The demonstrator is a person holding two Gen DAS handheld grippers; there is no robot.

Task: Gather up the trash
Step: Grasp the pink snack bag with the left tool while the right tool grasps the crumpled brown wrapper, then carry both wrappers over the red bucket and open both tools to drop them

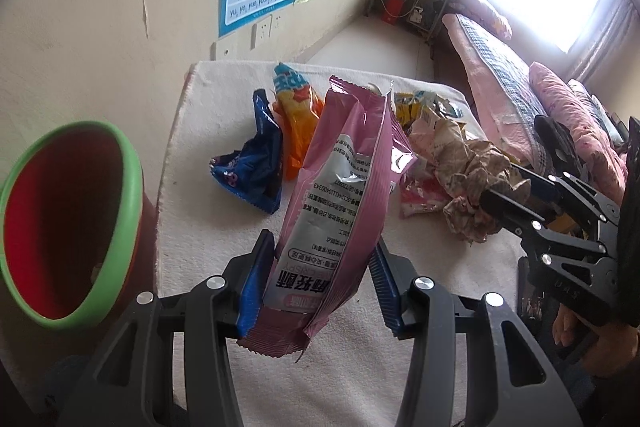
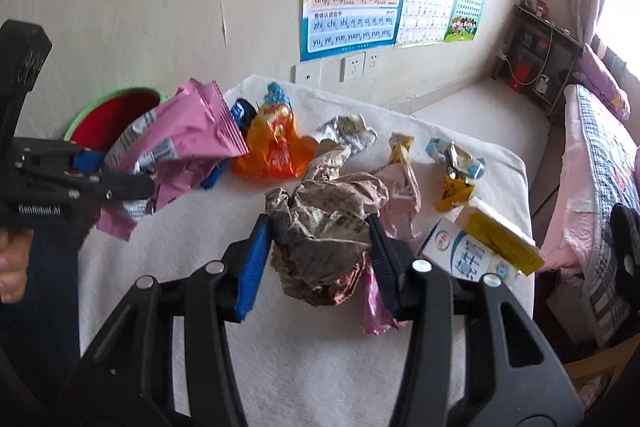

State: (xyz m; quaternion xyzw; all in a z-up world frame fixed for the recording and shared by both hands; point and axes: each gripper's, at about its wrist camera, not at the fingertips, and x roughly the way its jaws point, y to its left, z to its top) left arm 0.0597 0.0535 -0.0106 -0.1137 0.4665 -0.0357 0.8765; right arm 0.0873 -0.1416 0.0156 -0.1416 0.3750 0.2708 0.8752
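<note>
My left gripper (image 1: 322, 247) is shut on a pink snack bag (image 1: 344, 187), which stands upright between the blue pads, lifted off the white cloth. To its left stands a red bin with a green rim (image 1: 128, 195). My right gripper (image 2: 319, 227) is shut on a crumpled ball of newspaper (image 2: 328, 219), held a little above the table. A strip of pink foil (image 2: 374, 311) hangs by the right pad. In the right wrist view the left gripper (image 2: 120, 183) holds the pink bag (image 2: 188, 135) in front of the bin (image 2: 120, 95).
On the cloth-covered table (image 2: 320, 367) lie a blue wrapper (image 1: 252, 167), an orange wrapper (image 2: 276, 147), a pink wrapper (image 2: 400, 195), a yellow wrapper (image 2: 456, 179) and a milk carton (image 2: 472, 255). The wall runs behind and a bed (image 1: 500, 75) stands on the right.
</note>
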